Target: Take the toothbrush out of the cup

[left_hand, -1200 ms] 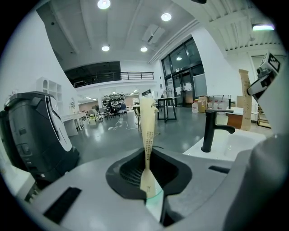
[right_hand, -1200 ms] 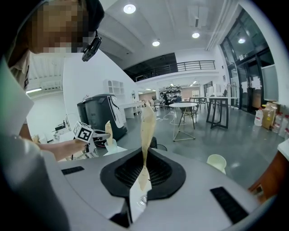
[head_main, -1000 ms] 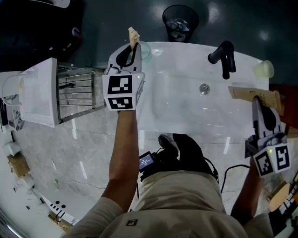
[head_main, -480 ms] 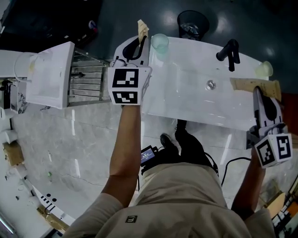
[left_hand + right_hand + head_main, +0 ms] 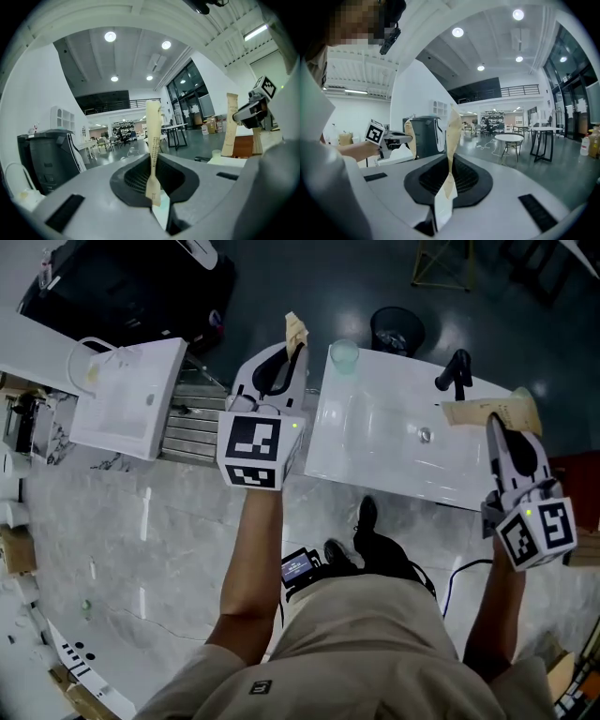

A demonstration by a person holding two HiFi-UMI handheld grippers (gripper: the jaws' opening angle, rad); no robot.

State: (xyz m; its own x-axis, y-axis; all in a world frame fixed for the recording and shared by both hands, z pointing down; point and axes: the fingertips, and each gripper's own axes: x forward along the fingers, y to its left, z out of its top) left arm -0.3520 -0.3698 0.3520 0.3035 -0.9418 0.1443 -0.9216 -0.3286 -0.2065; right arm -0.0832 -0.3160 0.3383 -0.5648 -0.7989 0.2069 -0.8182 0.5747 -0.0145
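Note:
My left gripper (image 5: pixel 293 337) is shut on a narrow tan paper-wrapped strip (image 5: pixel 296 330), which stands up between the pads in the left gripper view (image 5: pixel 152 140). A pale green translucent cup (image 5: pixel 344 354) stands on the back left corner of the white washbasin (image 5: pixel 375 442), just right of that gripper and apart from it. I see nothing sticking out of the cup. My right gripper (image 5: pixel 494 420) is shut on a wider tan paper wrapper (image 5: pixel 480 411), which is creased and upright in the right gripper view (image 5: pixel 451 150). Both grippers are held high above the basin.
A black faucet (image 5: pixel 455 371) stands at the basin's back and a drain (image 5: pixel 426 435) in its bowl. A black bin (image 5: pixel 397 331) sits behind the basin. At the left are a metal rack (image 5: pixel 187 426) and a white bag (image 5: pixel 131 395). A second pale cup (image 5: pixel 525 397) is at the far right.
Both grippers have risen from the basin, each keeping its paper piece. The basin and cup now look smaller and farther below. The left gripper has moved away from the cup.

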